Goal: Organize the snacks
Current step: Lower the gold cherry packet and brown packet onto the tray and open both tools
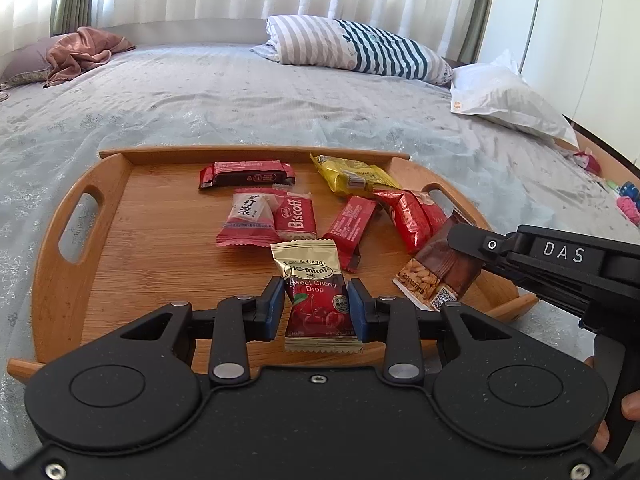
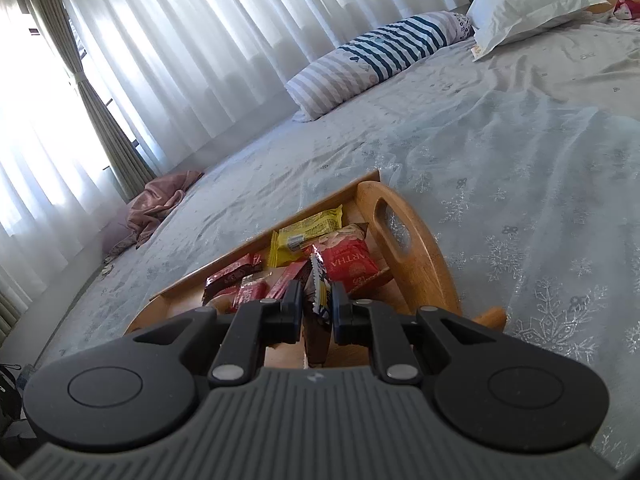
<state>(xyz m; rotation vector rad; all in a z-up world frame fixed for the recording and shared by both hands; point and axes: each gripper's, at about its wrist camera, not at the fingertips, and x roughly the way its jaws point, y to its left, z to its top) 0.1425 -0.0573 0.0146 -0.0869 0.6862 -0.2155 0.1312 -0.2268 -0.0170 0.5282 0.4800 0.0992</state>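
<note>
Your left gripper (image 1: 317,306) is clamped on the cherry drop packet (image 1: 318,300) — blue pads pressing both long edges, jaws spread only the packet's width. The packet's long axis runs away from you, gold end pointing up the wooden tray (image 1: 52,248), just above its near edge. Your right gripper (image 2: 316,306) is nearly shut on the brown almond packet (image 1: 440,270), held edge-on over the tray's right end. That gripper comes in low from the right, angled toward the red snack bag (image 2: 350,262).
</note>
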